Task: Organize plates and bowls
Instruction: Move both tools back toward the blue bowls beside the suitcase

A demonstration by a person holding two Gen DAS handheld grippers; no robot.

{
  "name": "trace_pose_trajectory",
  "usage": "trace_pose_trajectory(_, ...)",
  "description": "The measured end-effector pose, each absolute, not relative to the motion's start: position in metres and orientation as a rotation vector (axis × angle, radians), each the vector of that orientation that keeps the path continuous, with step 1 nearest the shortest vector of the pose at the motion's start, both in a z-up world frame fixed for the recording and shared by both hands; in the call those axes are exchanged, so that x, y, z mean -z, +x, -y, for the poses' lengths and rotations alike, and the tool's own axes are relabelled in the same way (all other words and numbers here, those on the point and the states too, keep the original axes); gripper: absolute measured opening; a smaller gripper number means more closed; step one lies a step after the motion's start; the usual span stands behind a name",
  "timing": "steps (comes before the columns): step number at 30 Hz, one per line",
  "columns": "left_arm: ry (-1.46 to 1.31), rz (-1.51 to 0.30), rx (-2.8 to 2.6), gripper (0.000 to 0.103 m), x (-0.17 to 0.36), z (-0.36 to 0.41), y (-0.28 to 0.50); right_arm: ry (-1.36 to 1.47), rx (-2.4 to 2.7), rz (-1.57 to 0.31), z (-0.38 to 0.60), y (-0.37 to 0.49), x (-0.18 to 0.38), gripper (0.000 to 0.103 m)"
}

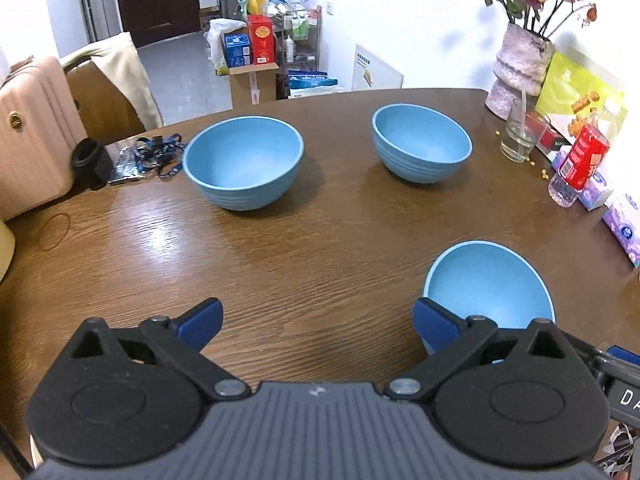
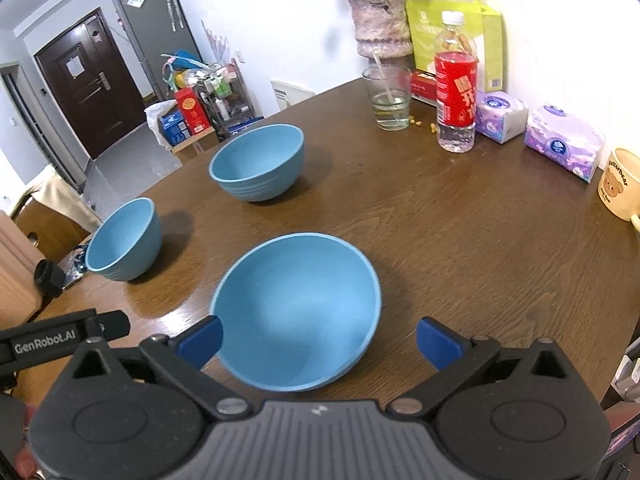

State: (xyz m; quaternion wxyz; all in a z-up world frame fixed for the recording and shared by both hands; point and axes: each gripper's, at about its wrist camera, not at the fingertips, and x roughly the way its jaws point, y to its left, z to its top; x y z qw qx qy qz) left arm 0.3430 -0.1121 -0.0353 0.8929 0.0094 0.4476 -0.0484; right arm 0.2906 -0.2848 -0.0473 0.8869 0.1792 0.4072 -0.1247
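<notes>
Blue bowls, three of them, sit well apart on the wooden table: far-left bowl, far-right bowl, near bowl. Probably spread for stacking. Left gripper and right gripper both gape wide, holding nothing. "GenRobot.AI" reads on the gripper's side, "butterbear" on the mug.

The left tongs, black-framed with blue pads, stand wide apart above the brown wood-grain bench with nothing between them. Three round light-blue bowls sit upright and well apart: one far left, one far right, one nearest (partly hidden behind the right pad). A clear drinking glass stands beside a mottled pink vase.
</notes>
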Motion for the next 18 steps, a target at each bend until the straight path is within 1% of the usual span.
trace_pose_trajectory(18, -0.025, -0.859, 0.044, 0.103, -0.006, 0.033, 0.312, 0.332, 0.19, -0.788, 0.212, 0.278, 0.008, 0.103)
